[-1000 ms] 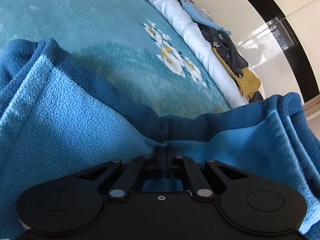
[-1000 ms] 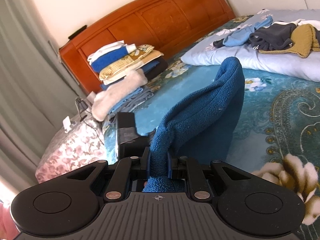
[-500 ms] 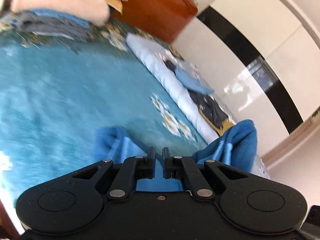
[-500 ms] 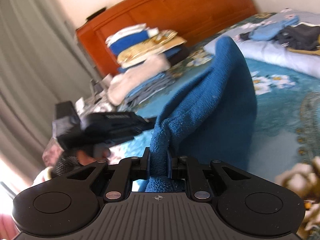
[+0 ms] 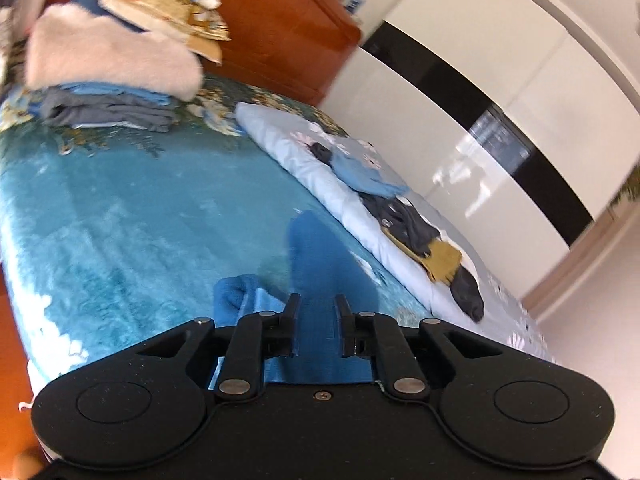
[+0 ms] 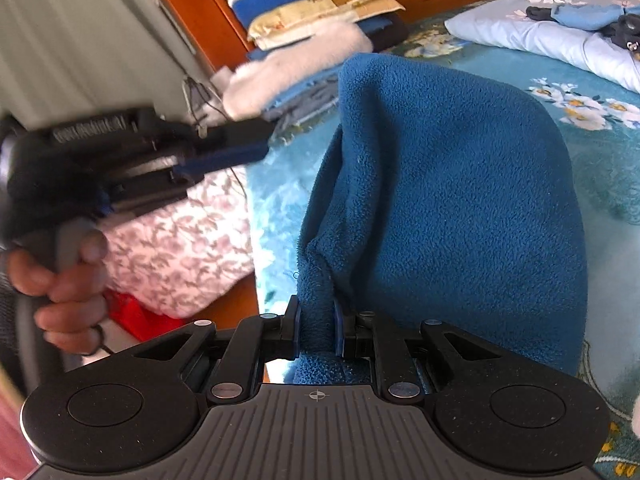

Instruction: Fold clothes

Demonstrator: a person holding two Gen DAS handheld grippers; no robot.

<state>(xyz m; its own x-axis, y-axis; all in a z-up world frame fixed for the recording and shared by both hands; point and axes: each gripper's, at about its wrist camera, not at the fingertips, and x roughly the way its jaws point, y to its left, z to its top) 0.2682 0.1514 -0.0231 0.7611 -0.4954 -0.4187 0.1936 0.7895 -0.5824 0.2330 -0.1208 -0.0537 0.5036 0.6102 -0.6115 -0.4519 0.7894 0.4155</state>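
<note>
Left wrist view. Left hand-held gripper [image 5: 316,326] has its jaws parted with nothing pinched between them; the blue fleece [image 5: 320,256] shows through the gap, lying on the bed [image 5: 120,216] below. A lighter fold of the fleece bunches just left of the jaws. Beyond the fleece, toward the headboard [image 5: 280,28], the teal bedspread is bare up to the stack of folded clothes [image 5: 116,76]. To the right of the fleece runs a pale quilt [image 5: 304,160] carrying a heap of unfolded clothes [image 5: 404,224] along the bed's far edge.

Right wrist view. Right hand-held gripper [image 6: 316,330] is clamped on a bunched edge of the blue fleece [image 6: 460,200], which rises ahead of it in a rounded hump above the bed [image 6: 608,168]. Left of the fleece, off the bed's side edge, the left hand-held gripper [image 6: 224,152] is blurred; its jaw state cannot be told here. A hand [image 6: 60,276] grips its handle.
</note>
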